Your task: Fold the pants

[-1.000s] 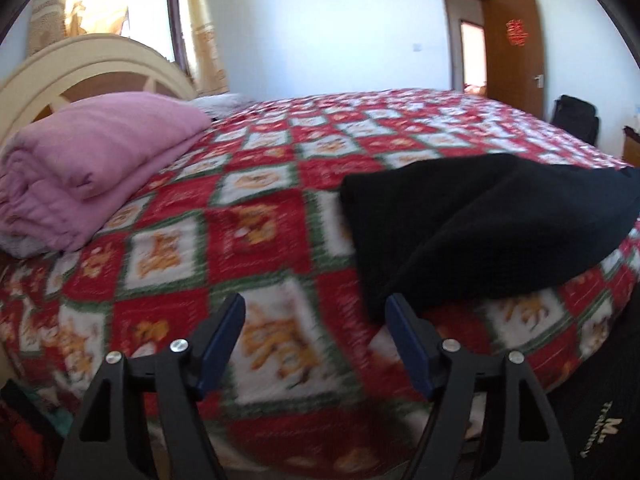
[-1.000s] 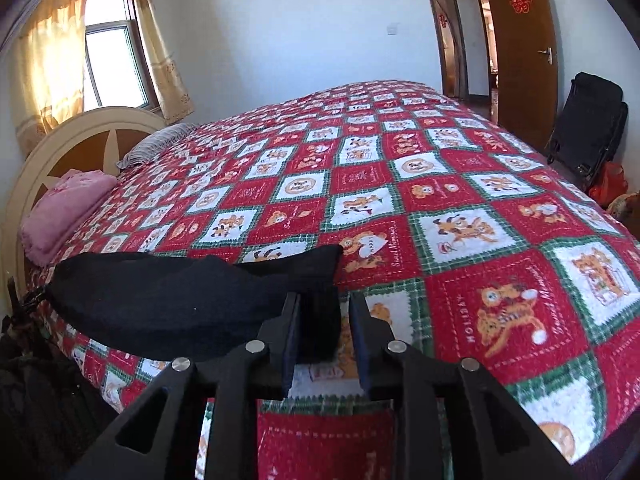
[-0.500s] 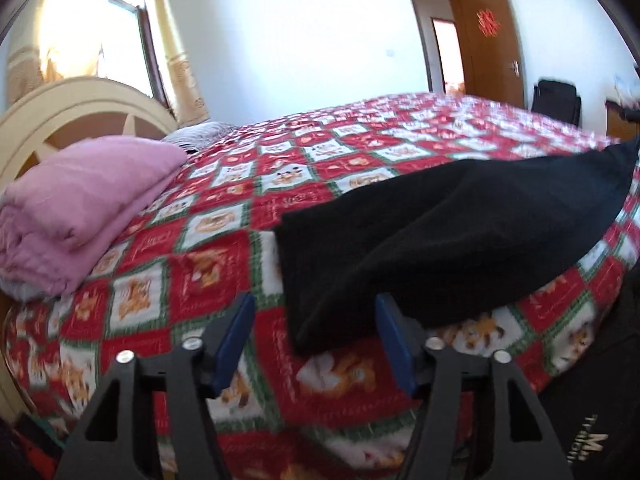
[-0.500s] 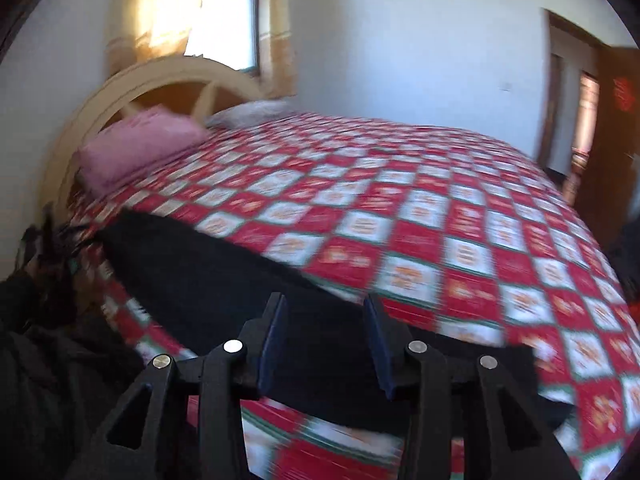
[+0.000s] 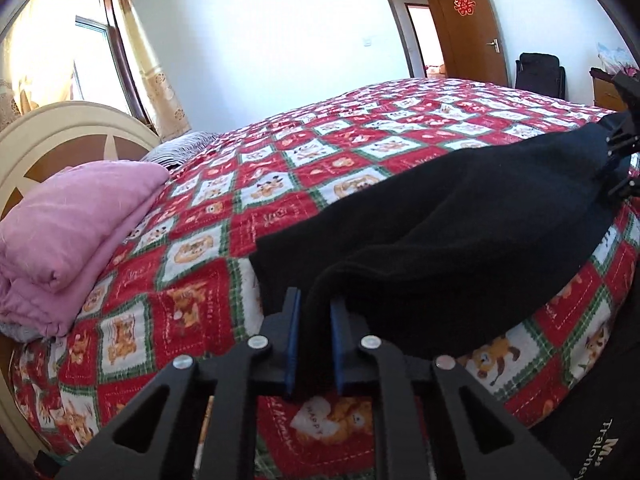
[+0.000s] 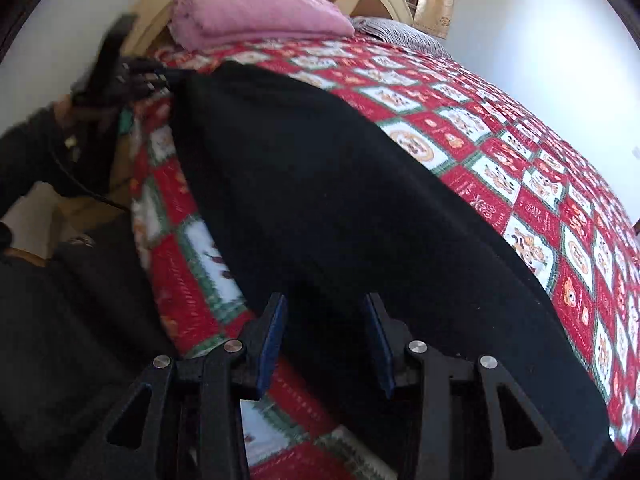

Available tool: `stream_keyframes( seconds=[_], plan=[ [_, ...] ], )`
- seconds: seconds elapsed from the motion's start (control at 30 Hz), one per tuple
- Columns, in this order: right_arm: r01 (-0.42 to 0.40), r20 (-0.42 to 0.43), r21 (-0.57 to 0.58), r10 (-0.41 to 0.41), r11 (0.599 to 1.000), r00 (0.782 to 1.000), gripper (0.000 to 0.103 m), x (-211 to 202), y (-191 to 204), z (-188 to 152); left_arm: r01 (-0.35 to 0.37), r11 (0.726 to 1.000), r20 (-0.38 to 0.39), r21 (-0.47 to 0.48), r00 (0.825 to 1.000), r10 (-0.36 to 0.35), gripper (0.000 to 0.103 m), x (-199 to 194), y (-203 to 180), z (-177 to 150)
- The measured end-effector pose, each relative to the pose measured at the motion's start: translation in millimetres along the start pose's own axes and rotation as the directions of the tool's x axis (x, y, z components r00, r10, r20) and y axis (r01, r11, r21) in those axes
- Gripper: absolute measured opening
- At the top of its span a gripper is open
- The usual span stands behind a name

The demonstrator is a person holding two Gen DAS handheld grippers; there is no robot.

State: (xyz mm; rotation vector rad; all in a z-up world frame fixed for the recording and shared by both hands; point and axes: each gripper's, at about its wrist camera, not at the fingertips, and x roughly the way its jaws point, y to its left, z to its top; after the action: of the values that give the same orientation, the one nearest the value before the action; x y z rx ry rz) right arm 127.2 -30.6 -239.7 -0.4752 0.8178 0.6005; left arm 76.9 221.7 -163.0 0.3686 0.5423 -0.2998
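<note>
Black pants [image 5: 460, 240] lie along the near edge of a bed with a red checked cover [image 5: 280, 184], stretched between my two grippers. My left gripper [image 5: 314, 300] is shut on one end of the pants, a fold of cloth pinched between its blue pads. In the right wrist view the pants [image 6: 340, 200] run away toward the left gripper [image 6: 160, 76] at the upper left. My right gripper [image 6: 324, 300] has the other end between its jaws, which are closing on the bunched cloth. From the left wrist view the right gripper [image 5: 618, 152] shows at the right edge, the cloth rising to it.
A folded pink blanket [image 5: 72, 232] rests against the cream headboard [image 5: 60, 128] at the left. A striped pillow [image 6: 400, 32] lies behind it. A person's dark clothing [image 6: 60, 340] fills the space beside the bed. An open wooden door [image 5: 468, 24] and a black bag [image 5: 538, 72] stand at the far wall.
My left gripper came up to the pants' near end and shut on it. My right gripper swung fast along the bed's edge and rolled, with the pants between its jaws.
</note>
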Motion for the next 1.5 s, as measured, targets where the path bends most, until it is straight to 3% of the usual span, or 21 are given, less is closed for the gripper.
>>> stream_keyframes(
  seconds=[0.03,0.07,0.13,0.33,0.5,0.57,0.7,0.77,0.9,0.97,1.07,1.13,1.3,1.4,1.5],
  plan=[
    [-0.012,0.009,0.023,0.012,1.0,1.0,0.02,0,-3,1,0.007,1.0,0.004,0.001,1.0,-0.007,0.015,-1,2,2],
    [-0.018,0.014,0.037,0.018,0.999,1.0,0.009,-3,-8,2,0.006,1.0,0.01,0.007,1.0,-0.006,0.015,-2,3,4],
    [-0.024,0.033,0.048,0.023,0.999,0.999,0.003,-12,-11,5,0.002,1.0,0.021,0.013,1.0,-0.002,0.015,-6,6,8],
    [-0.025,0.097,0.018,0.024,1.0,0.995,0.002,-50,1,11,-0.025,0.999,0.03,0.022,0.999,0.025,0.015,-10,13,7],
    [-0.025,0.002,-0.033,0.025,0.999,1.0,0.0,-21,15,-9,-0.044,0.997,-0.019,0.071,0.999,0.045,0.015,2,4,-17],
    [-0.017,-0.043,-0.043,0.016,0.999,0.999,0.0,-7,18,-19,-0.048,0.995,-0.019,0.084,0.999,0.05,0.015,3,0,-24],
    [-0.056,-0.031,-0.009,0.055,0.998,0.998,0.0,-9,15,-23,-0.055,0.996,-0.003,0.067,0.998,0.055,0.015,-1,3,-26],
    [0.003,0.009,-0.029,-0.002,1.0,1.0,0.0,-16,16,-20,-0.061,0.995,-0.004,0.073,0.998,0.062,0.015,-1,2,-24],
    [0.024,0.074,-0.018,-0.022,1.0,0.997,0.002,-28,14,-13,-0.071,0.995,0.0,0.065,0.997,0.072,0.015,-2,1,-22],
    [0.05,0.063,-0.041,-0.047,0.998,0.997,0.021,-22,16,-10,-0.074,0.995,0.001,0.059,0.997,0.074,0.015,-2,2,-22],
    [0.053,0.025,-0.081,-0.052,0.995,0.998,0.038,-9,22,-9,-0.069,0.997,0.002,0.03,0.998,0.069,0.015,-2,4,-21],
    [0.083,0.017,-0.097,-0.081,0.992,0.997,0.038,-2,26,-9,-0.063,0.998,0.006,0.012,0.998,0.063,0.015,-2,6,-21],
    [-0.001,0.045,-0.024,0.002,1.0,0.999,0.038,-8,18,1,-0.05,0.998,0.014,-0.023,0.999,0.051,0.015,-4,9,-20],
    [0.066,0.036,-0.063,-0.063,0.996,0.997,0.038,-2,22,3,-0.046,0.998,0.02,-0.04,0.999,0.047,0.015,-5,11,-19],
    [0.081,0.034,-0.071,-0.079,0.994,0.996,0.033,7,22,4,-0.051,0.997,0.02,-0.052,0.998,0.052,0.015,-4,11,-17]
  ],
)
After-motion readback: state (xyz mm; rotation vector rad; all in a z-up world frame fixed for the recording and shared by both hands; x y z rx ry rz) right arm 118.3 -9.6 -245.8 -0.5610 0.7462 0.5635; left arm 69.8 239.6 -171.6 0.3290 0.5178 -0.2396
